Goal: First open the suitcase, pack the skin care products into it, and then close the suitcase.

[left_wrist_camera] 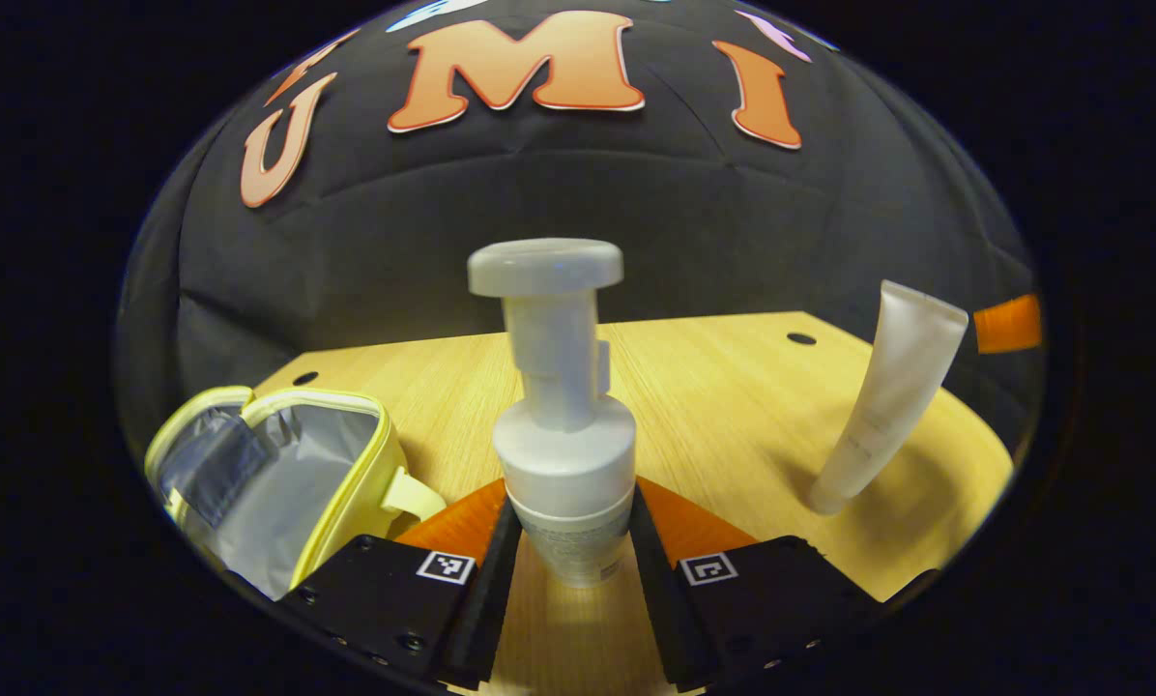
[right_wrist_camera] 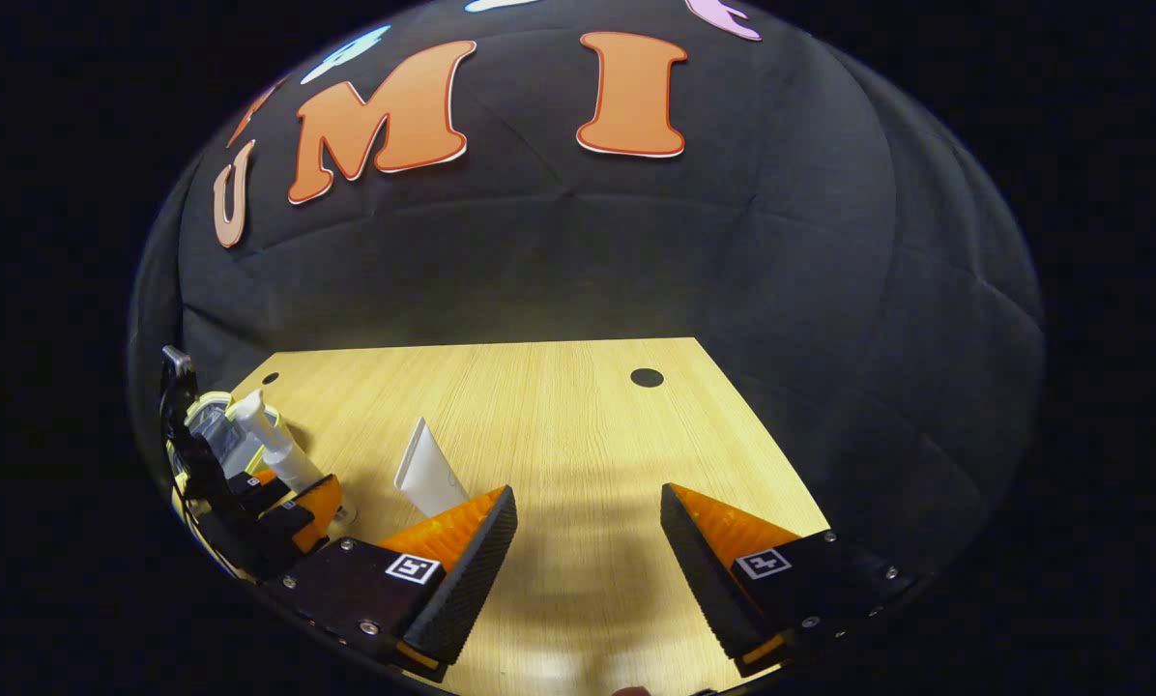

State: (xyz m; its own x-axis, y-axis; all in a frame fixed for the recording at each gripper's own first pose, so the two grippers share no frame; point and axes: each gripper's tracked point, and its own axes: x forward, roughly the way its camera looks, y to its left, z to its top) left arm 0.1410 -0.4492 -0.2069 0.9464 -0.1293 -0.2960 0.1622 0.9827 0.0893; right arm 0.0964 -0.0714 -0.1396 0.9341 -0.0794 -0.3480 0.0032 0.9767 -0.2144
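Pump bottle base hidden between left claw fingers, suitcase cut off

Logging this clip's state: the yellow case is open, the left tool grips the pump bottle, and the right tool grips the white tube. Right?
Not quite. The right tool is open and holds nothing, as the right gripper view shows; the white tube stands free on the table. The yellow case is open and the left tool does grip the pump bottle.

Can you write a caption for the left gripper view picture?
Left gripper grips a pump bottle beside the open yellow case.
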